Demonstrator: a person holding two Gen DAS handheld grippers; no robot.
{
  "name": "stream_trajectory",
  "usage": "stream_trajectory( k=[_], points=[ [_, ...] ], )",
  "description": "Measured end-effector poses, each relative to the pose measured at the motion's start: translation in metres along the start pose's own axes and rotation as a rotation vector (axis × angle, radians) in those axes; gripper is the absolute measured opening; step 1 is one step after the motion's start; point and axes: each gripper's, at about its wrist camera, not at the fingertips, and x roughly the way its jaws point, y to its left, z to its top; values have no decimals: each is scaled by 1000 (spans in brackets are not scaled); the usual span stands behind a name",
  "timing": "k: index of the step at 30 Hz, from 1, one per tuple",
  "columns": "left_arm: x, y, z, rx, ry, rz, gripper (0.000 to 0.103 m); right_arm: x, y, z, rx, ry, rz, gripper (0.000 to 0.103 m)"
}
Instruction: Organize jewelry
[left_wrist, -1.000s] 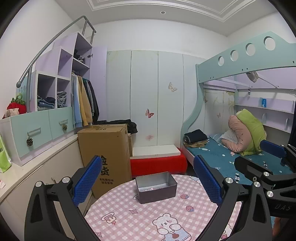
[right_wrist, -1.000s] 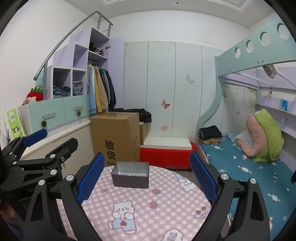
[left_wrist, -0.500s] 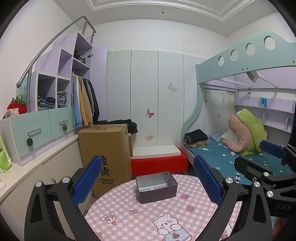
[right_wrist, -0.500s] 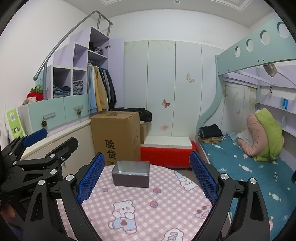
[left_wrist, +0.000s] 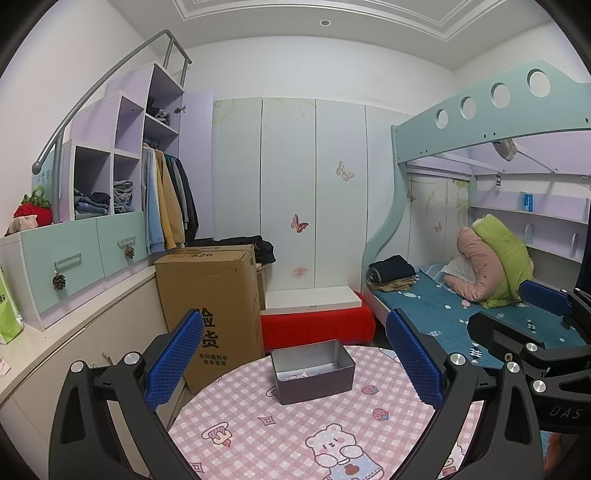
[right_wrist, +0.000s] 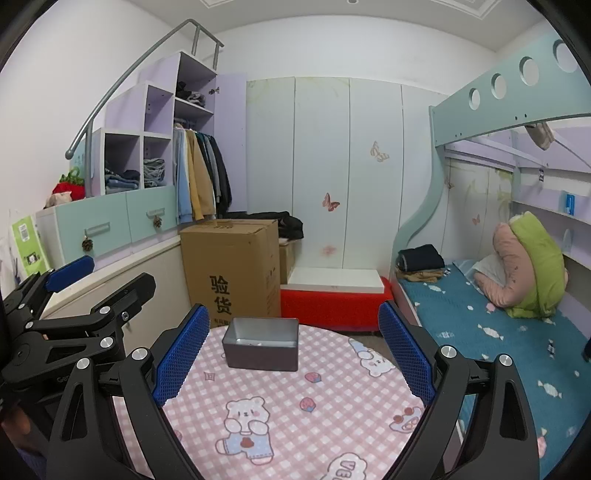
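Observation:
A grey metal tin stands open on the far part of a round table with a pink checked cloth. Small pale pieces lie in its bottom; I cannot tell what they are. My left gripper is open and empty, held above the table short of the tin. My right gripper is open and empty too, with the tin ahead between its fingers. The right gripper shows at the right edge of the left wrist view. The left gripper shows at the left of the right wrist view.
A tall cardboard box stands just behind the table at the left. A red bench with a white top is behind the tin. A bunk bed runs along the right, cupboards and drawers along the left.
Nothing has visibly changed; both grippers stay open and nearly still above the table.

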Motion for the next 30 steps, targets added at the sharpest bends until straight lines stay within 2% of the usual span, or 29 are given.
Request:
stream_trajectory(
  k=[30],
  points=[
    [8, 5, -5, -5, 3, -3, 96, 1, 1, -2, 2, 5, -1, 90]
  ],
)
